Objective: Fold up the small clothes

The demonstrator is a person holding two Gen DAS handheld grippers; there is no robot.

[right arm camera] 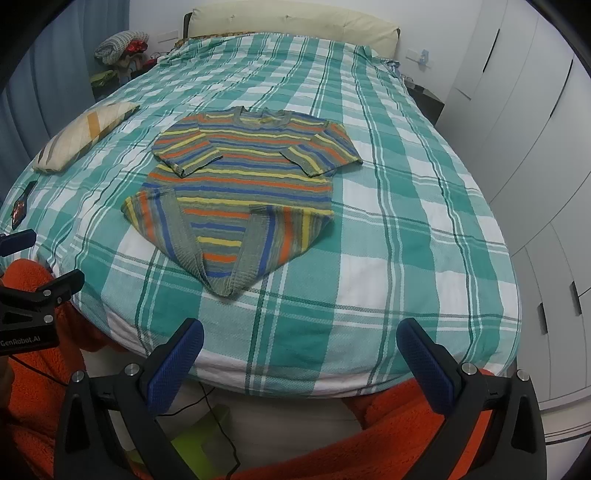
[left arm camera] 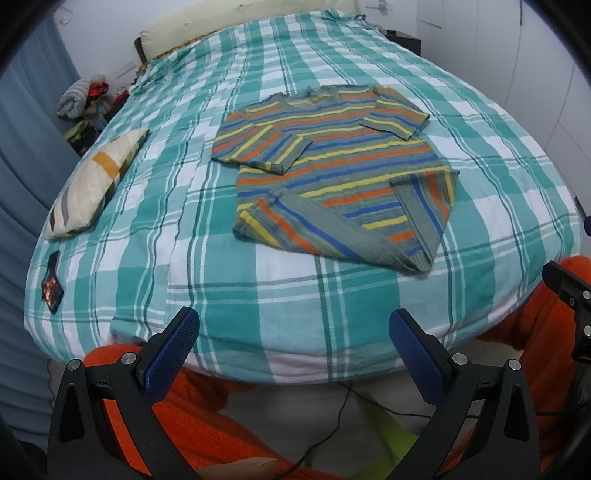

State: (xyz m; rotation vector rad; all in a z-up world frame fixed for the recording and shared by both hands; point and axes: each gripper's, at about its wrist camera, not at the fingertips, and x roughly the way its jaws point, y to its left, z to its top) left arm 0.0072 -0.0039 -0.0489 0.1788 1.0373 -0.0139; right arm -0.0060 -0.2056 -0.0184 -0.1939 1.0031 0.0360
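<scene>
Knitwear is the job here: one striped sweater (left arm camera: pixel 332 173) lies on the bed (left arm camera: pixel 280 306), front up, neck toward the headboard (right arm camera: pixel 291 26) and hem toward the near edge. Both sleeves are crossed onto the chest, and the two lower corners are turned inward, so the hem comes to a point.

By its look the sweater is soft, light and limp. It should sag when lifted and drag a little on the plaid cover rather than slide. A pinch through a doubled layer would likely hold best, at the hem point or at the outer sides of the sweater where the turned corners begin. A single knit layer would probably stretch.

Left gripper (left arm camera: pixel 293 347) and right gripper (right arm camera: pixel 301 354) both hang before the bed's near edge, well short of the sweater, each with jaws spread wide and holding nothing.

Count: one sweater, two grippers, one small pillow (left arm camera: pixel 92 184) left of the sweater, and one dark flat item (left arm camera: pixel 51 284) near the bed's left corner, too small to identify.
</scene>
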